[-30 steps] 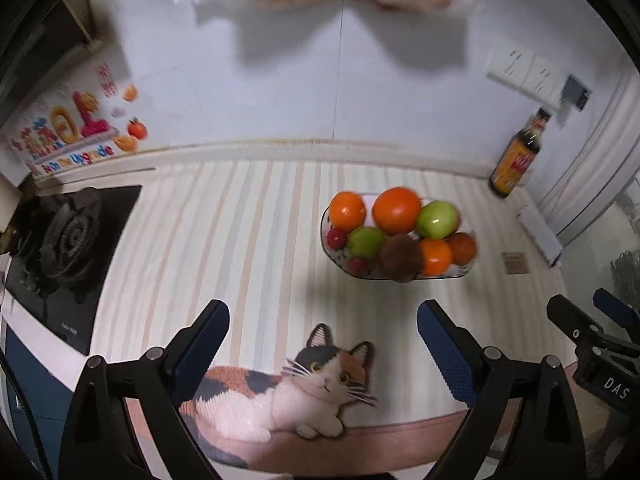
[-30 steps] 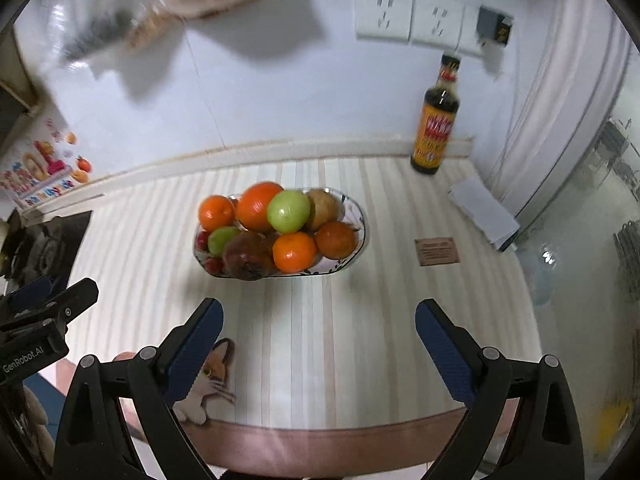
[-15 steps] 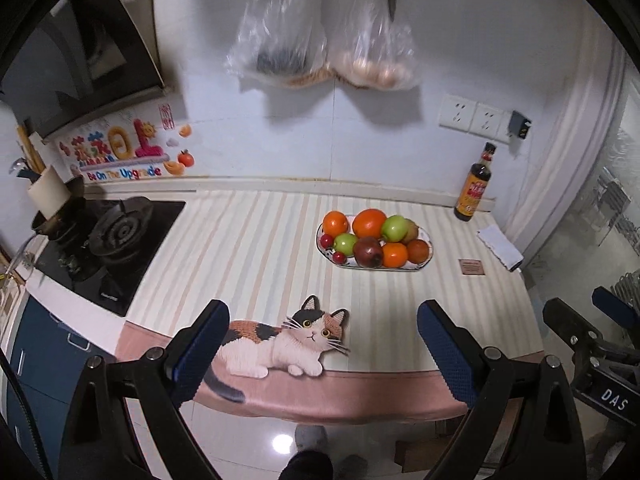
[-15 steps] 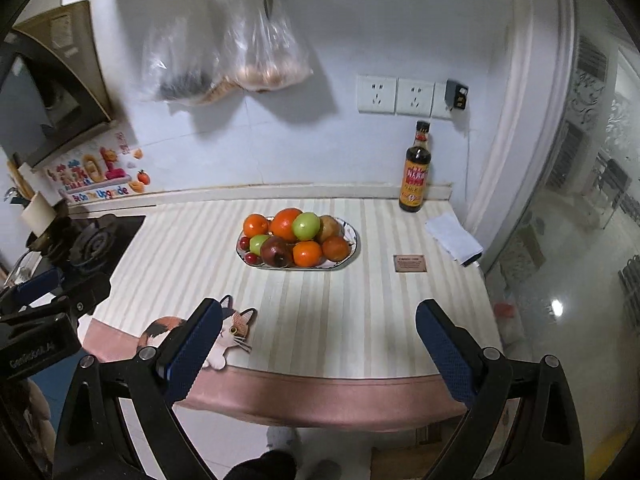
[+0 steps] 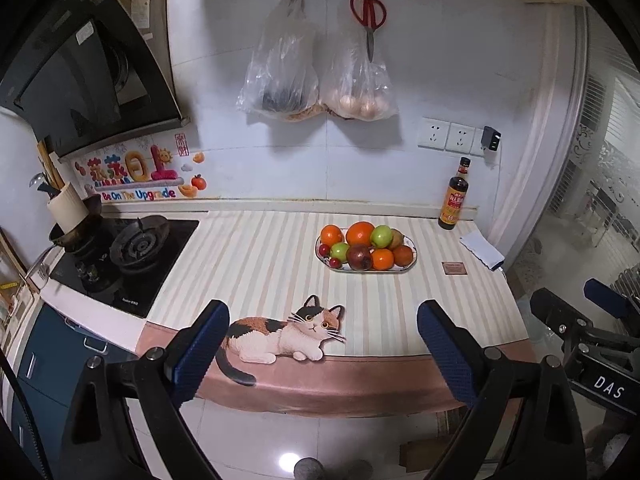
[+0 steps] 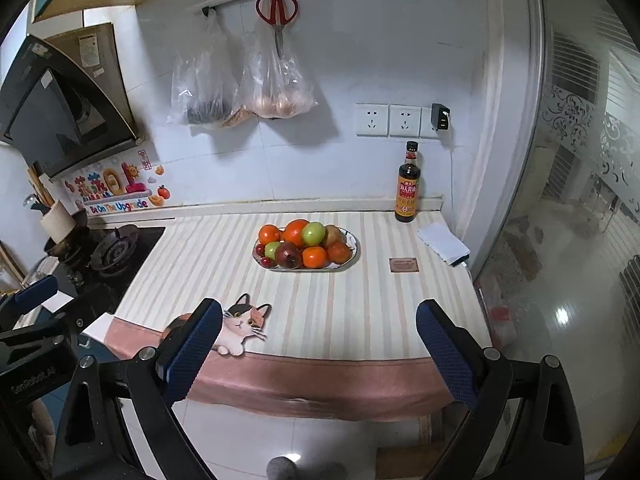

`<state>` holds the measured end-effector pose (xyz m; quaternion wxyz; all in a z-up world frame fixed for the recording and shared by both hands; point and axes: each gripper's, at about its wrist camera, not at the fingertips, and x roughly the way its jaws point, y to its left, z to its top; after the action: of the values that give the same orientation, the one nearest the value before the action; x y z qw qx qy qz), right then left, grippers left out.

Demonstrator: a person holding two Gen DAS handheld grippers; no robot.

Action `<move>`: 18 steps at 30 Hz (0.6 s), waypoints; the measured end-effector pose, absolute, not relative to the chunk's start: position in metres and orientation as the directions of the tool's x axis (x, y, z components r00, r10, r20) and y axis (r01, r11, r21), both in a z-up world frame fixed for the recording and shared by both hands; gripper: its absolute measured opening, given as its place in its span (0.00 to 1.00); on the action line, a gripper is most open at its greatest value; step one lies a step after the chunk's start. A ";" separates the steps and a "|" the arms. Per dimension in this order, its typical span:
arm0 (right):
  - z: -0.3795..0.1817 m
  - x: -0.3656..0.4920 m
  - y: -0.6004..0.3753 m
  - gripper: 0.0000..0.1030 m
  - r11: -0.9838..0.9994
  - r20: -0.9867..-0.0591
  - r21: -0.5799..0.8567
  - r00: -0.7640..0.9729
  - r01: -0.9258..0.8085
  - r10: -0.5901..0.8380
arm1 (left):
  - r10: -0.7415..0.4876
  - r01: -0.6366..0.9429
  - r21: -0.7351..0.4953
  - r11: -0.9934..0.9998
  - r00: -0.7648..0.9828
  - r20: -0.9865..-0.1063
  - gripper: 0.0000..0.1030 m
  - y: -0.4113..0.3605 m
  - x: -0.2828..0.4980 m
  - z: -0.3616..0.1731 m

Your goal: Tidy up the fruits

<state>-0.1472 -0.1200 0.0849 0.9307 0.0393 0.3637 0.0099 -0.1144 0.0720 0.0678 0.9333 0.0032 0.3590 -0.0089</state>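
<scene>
Lying lengthwise across the counter, oval fruit plate [image 5: 407, 267] piled full, left tool [image 5: 322, 342] and right tool [image 6: 318, 338] both wide, empty.

Counter [image 5: 256, 264] covered by a striped cloth with a pink front band; a cat figure [image 5: 288, 334] lies at the front edge, tail over the band; oval fruit plate [image 5: 412, 258] sits mid-counter toward the wall, heaped with oranges, green apples and dark red fruit (small red ones at its left end); sauce bottle [image 5: 454, 196] upright at the back right corner; folded white cloth [image 5: 482, 250] near the right edge; small brown card [image 5: 455, 268] between plate and cloth; gas hob [image 5: 128, 256] set in at left.
</scene>
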 end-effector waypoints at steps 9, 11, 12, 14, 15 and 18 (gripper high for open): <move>0.083 -0.151 -0.129 0.97 0.995 -0.696 0.099 0.717 0.030 0.048 | -0.028 0.035 -0.004 0.999 0.735 -0.678 1.00 0.068 -0.110 0.068; 0.079 -0.145 -0.130 0.97 0.995 -0.706 0.097 0.707 0.033 0.045 | -0.022 0.031 0.000 1.000 0.722 -0.691 1.00 0.067 -0.100 0.064; 0.076 -0.142 -0.131 0.97 0.995 -0.713 0.094 0.700 0.036 0.042 | -0.021 0.030 0.000 1.000 0.717 -0.697 1.00 0.067 -0.095 0.063; 0.070 -0.123 -0.135 0.97 0.995 -0.726 0.098 0.686 0.033 0.049 | -0.015 0.026 0.005 1.000 0.703 -0.711 1.00 0.066 -0.083 0.057; 0.066 -0.117 -0.135 0.97 0.996 -0.732 0.086 0.681 0.036 0.039 | -0.012 0.026 0.009 1.000 0.695 -0.719 1.00 0.066 -0.079 0.054; 0.054 -0.093 -0.136 0.97 0.996 -0.755 0.080 0.654 0.036 0.037 | -0.005 0.026 0.017 0.999 0.666 -0.746 1.00 0.063 -0.062 0.043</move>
<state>-0.0931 -0.1364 0.0543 0.9084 0.0439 0.4158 0.0003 -0.0625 0.0634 0.0429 0.9127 0.0134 0.4084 -0.0085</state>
